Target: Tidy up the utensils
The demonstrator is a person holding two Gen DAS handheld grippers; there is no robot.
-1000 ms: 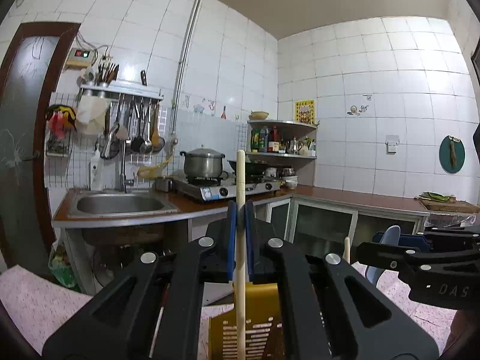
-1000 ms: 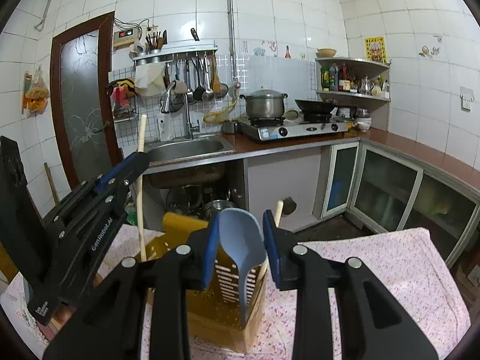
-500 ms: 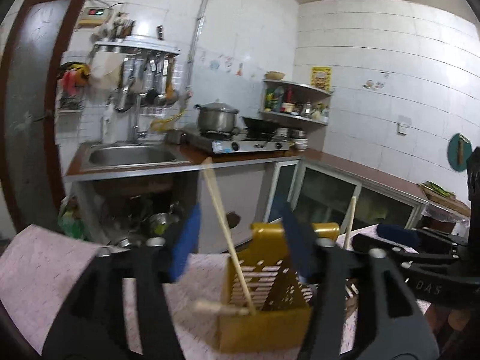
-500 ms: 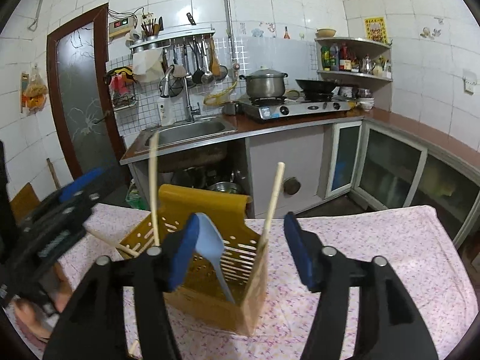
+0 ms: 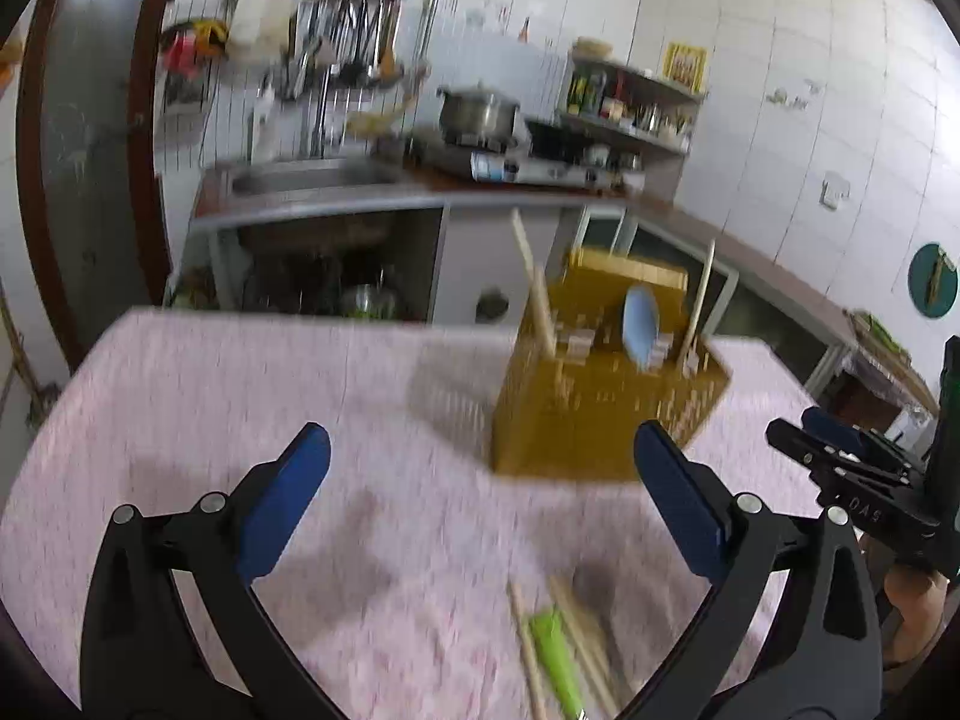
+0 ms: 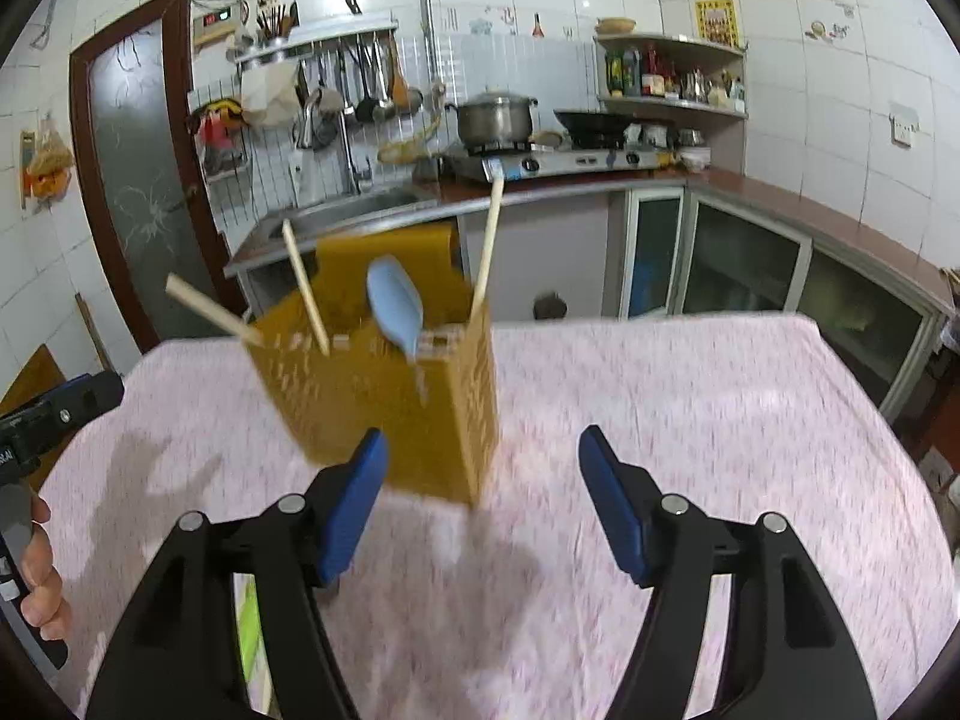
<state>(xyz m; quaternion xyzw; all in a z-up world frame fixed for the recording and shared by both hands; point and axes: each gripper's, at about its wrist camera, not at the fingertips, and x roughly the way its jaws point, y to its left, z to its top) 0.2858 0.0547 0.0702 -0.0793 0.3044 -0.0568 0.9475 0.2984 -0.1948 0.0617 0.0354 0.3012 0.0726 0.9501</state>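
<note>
Both jaws are opening, nothing between them: left hand-held gripper [image 5: 480, 480] and right hand-held gripper [image 6: 483, 480] sit near the yellow utensil holder [image 6: 384, 408], blue spoon [image 6: 396, 306] inside.

black left tool [image 5: 480, 489], blue pads [image 5: 282, 501], silver screws, right tool [image 6: 483, 501] alike, white lettering

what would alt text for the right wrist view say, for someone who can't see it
A yellow slotted utensil holder stands on a pink floral tablecloth, holding a light blue spoon and three wooden chopsticks. The right gripper, jaws opening with nothing between them, sits in front of it. A kitchen counter with a sink and stove lies behind.
</note>
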